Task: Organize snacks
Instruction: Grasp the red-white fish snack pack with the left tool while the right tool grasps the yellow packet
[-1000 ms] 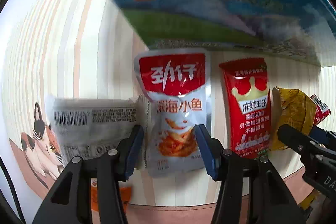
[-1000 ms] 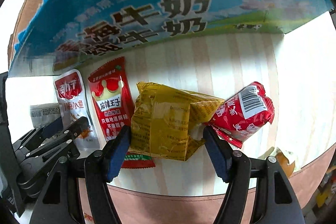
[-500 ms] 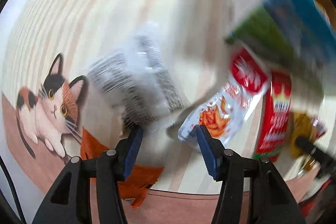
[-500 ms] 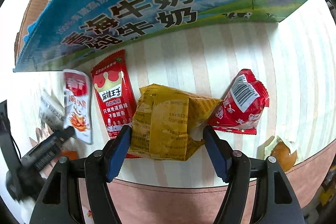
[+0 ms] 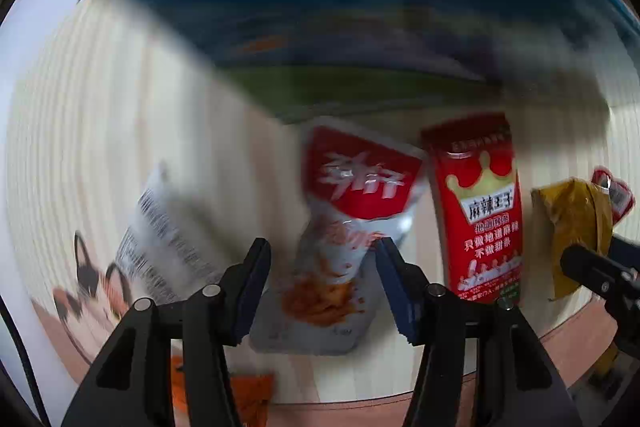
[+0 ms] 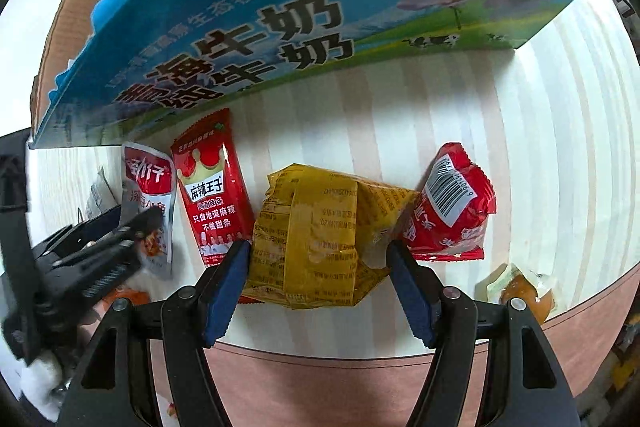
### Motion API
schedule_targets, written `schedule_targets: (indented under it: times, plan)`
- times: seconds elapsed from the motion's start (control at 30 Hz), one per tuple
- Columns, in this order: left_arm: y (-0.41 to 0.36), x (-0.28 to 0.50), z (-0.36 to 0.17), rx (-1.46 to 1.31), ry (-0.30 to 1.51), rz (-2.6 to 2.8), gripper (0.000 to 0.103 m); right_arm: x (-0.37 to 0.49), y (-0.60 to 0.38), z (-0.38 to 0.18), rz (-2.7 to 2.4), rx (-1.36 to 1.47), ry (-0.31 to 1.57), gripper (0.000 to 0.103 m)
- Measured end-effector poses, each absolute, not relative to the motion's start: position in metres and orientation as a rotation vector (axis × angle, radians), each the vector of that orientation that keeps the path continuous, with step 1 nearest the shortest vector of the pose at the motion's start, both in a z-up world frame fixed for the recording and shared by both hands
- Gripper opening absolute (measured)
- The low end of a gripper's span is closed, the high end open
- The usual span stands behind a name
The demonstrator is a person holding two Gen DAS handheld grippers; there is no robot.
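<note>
Silver-grey, the barcode pack (image 5: 168, 247) at far left now lies slanted over the cat print (image 5: 92, 279); a second ago it lay square against the fish pack (image 5: 348, 227). The fish pack has turned too: it was straight, and now its red top leans toward the strip pack (image 5: 480, 211) and seems to touch it.

The left gripper (image 5: 324, 259) points straight down over the fish pack. Its jaws are opening, with the pack's lower half lying between the pads, which do not look to be pressing on it. I read this as a letting-go after a sweep that skewed two packs rather than lifted one, so the fish pack will need a fresh, squarer grip.

Further right, the strip pack, the yellow pack (image 6: 316, 235) and the red pack (image 6: 448, 203) lie as they did. The right gripper (image 6: 318, 263) stands about half open astride the yellow pack, a pad at each flank; whether they press on it I cannot tell.

Every snack in view is on the striped table (image 6: 560, 107), in front of the blue box (image 6: 280, 27), so the sorting seems barely begun.
</note>
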State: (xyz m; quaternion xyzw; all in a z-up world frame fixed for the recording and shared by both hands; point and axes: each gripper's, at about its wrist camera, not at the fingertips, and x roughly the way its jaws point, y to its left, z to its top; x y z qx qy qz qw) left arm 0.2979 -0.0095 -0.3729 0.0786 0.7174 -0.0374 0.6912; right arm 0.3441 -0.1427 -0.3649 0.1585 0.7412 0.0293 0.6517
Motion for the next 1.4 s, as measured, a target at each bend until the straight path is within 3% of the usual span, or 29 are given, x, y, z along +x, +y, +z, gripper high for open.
schedule_targets:
  times: [0.27, 0.33, 0.4, 0.97, 1.4]
  plan:
    - [-0.026, 0.298, -0.381, 0.18, 1.631, -0.121, 0.063, 0.344, -0.141, -0.368, 0.062, 0.377, 1.685, 0.072]
    - [-0.009, 0.302, -0.379, 0.154, 1.619, -0.123, 0.061, 0.344, -0.141, -0.368, 0.064, 0.375, 1.683, 0.072]
    - [0.001, 0.293, -0.374, 0.141, 1.617, -0.12, 0.053, 0.343, -0.141, -0.369, 0.066, 0.371, 1.68, 0.072]
    - [0.05, 0.183, -0.382, -0.169, 1.686, -0.04, 0.051, 0.314, -0.135, -0.369, 0.132, 0.297, 1.702, 0.071]
    - [0.043, 0.218, -0.343, -0.16, 1.632, -0.059, 0.05, 0.295, -0.132, -0.362, 0.197, 0.296, 1.71, 0.064]
